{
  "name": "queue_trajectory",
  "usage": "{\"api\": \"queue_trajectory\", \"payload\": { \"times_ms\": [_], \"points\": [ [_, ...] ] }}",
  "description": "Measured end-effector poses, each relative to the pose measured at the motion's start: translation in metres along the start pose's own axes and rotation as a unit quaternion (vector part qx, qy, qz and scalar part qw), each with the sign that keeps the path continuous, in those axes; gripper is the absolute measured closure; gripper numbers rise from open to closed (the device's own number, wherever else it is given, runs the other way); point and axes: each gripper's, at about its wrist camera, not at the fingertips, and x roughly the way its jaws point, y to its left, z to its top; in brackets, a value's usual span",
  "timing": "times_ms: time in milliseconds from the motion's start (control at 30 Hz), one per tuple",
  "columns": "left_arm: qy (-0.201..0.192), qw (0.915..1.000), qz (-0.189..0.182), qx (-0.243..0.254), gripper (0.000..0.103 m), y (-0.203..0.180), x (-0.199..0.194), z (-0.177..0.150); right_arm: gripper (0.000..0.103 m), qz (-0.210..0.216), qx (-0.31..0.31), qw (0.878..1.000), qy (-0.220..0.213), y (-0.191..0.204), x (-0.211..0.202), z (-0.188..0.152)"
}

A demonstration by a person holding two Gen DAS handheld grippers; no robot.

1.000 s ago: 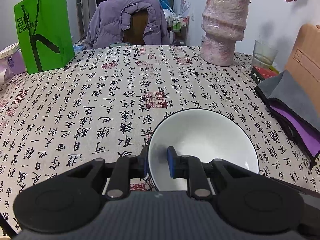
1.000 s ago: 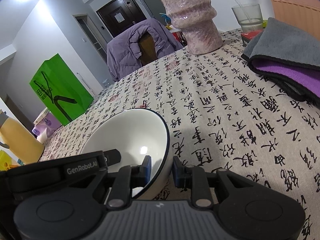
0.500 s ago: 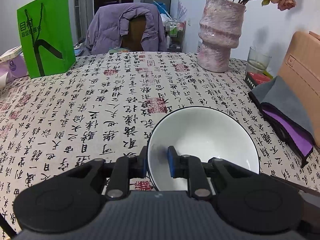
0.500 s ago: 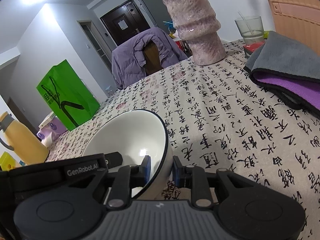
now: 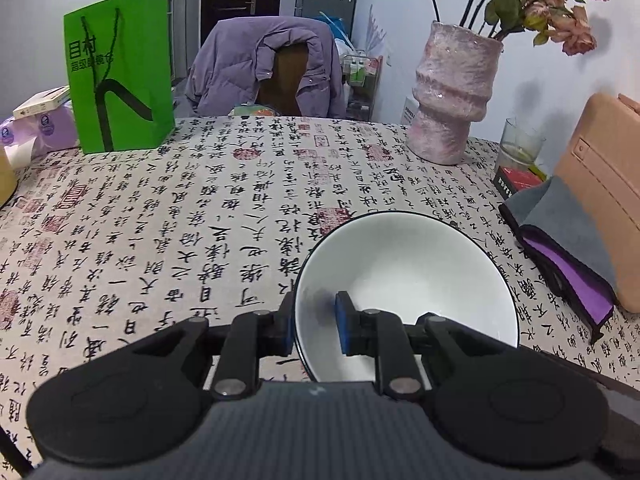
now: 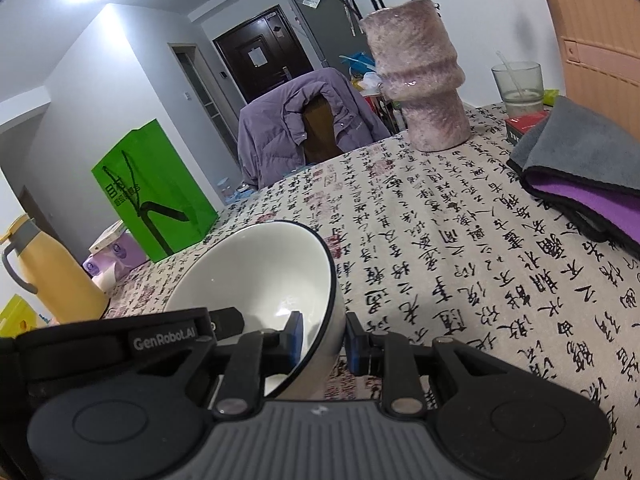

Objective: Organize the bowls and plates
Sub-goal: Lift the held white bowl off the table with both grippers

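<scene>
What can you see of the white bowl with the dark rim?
The white glossy ceramic-looking bowl with a thin dark rim is deep, round and empty. The left tool pinches its rim on one side and the right tool clamps the opposite wall, each with one pad inside and one outside. It hangs tilted over the calligraphy-printed tablecloth; whether its base touches the cloth is hidden.

Here's the table, draped in a calligraphy-print cloth. A green paper bag stands at its far left edge, a pink vase far right, with a folded grey-purple cloth on its right side.
</scene>
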Motion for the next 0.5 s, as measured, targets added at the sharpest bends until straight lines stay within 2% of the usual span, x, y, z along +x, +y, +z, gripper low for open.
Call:
{"api": "queue_trajectory", "payload": {
  "times_ms": [500],
  "points": [
    [-0.014,0.9998,0.006,-0.010,0.084,0.027,-0.036,-0.006,0.081,0.005,-0.015,1.000,-0.002,0.038,-0.019,-0.010]
  ]
}}
